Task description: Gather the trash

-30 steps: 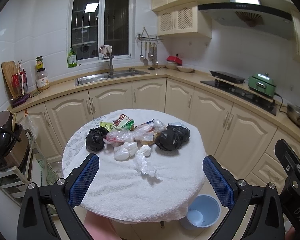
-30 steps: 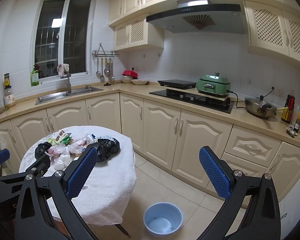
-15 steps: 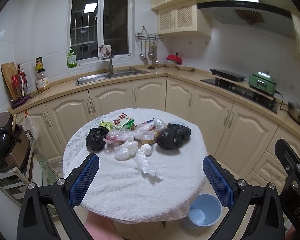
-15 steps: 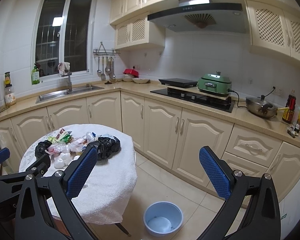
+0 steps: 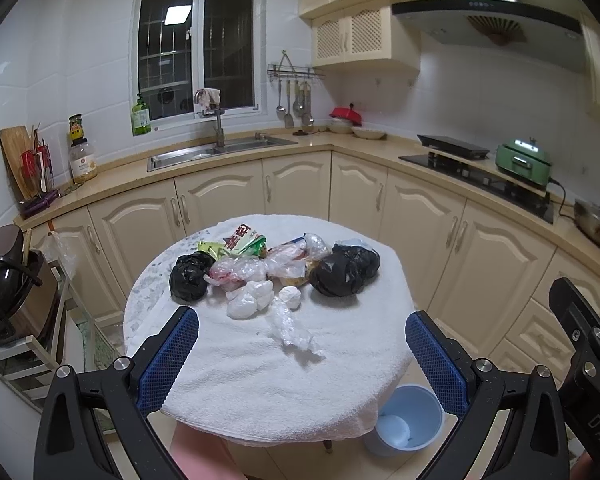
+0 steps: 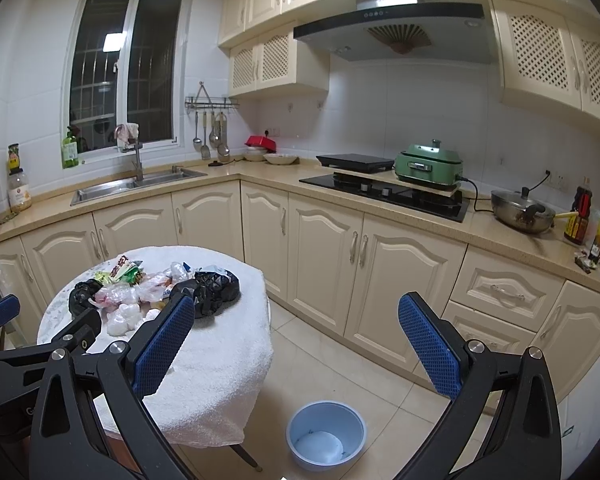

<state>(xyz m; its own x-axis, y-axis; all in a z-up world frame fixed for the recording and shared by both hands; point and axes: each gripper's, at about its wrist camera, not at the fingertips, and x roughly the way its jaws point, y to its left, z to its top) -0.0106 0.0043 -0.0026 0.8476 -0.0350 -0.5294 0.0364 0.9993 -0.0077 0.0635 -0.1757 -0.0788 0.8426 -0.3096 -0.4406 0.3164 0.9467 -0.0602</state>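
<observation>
The left gripper (image 5: 302,356) is held level, its blue-padded fingers (image 5: 168,356) spread wide and empty. The right gripper (image 6: 296,348) is likewise wide apart, gripping nothing, and sits just beside the left one, on its right.

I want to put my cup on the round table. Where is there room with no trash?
The near half of the white towel is bare, between the clear wrapper and the table's front edge. A thin strip stays free at the far edge behind the snack packets. The middle is crowded: two black bags and crumpled plastic sit close together.
</observation>
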